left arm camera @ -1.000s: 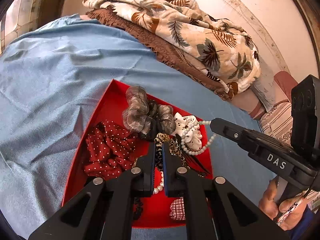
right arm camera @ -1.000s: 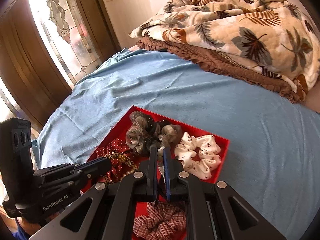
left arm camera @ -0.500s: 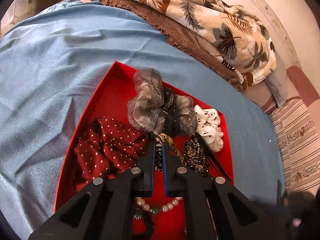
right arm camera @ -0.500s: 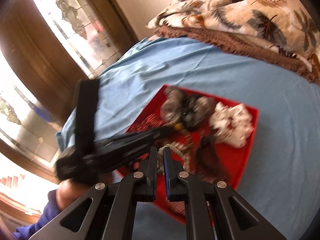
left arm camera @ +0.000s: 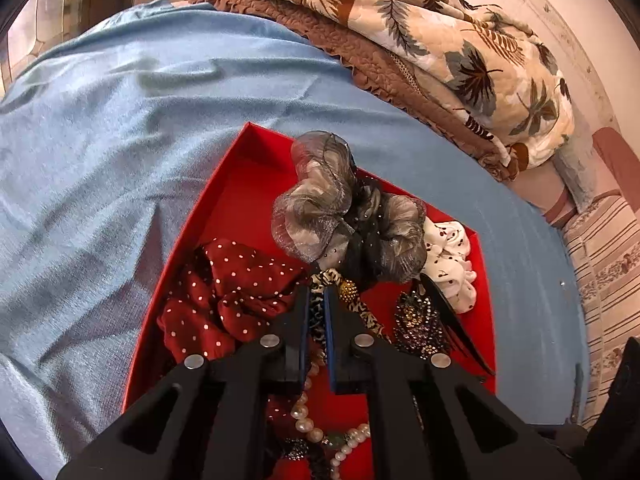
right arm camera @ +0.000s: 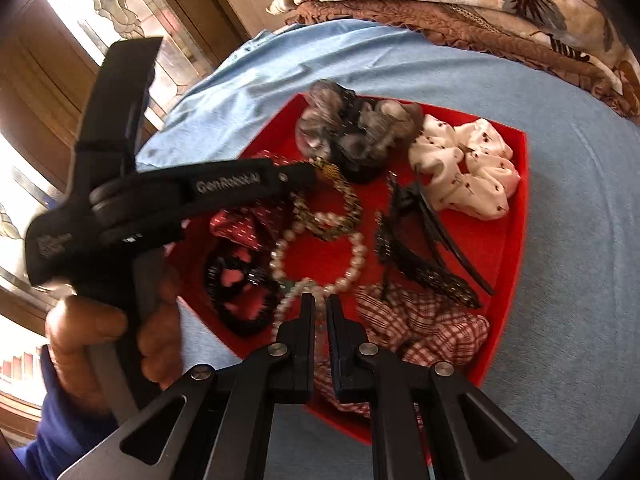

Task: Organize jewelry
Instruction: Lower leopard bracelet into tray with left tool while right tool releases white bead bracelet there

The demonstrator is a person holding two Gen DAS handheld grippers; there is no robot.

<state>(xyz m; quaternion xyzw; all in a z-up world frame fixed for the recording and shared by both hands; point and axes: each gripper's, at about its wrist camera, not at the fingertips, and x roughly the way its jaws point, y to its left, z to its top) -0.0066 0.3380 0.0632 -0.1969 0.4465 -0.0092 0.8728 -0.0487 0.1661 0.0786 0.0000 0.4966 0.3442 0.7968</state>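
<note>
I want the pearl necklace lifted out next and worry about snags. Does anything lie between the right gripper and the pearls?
Nothing visible does. The right gripper, shut, sits right at the near loop of the pearl necklace. But the leopard-print band, which the left gripper is shut on, overlaps the far loop and could drag.

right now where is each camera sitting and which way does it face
left wrist: on the left claw, aimed steeply down into the red tray on the blue sheet; only its own shut fingers show, pinching a leopard band.
right wrist: on the right claw, angled down at the tray from its near edge, shut at the pearls; the left claw and hand show.
shared: tray, grey scrunchie, white scrunchie, pearls.
</note>
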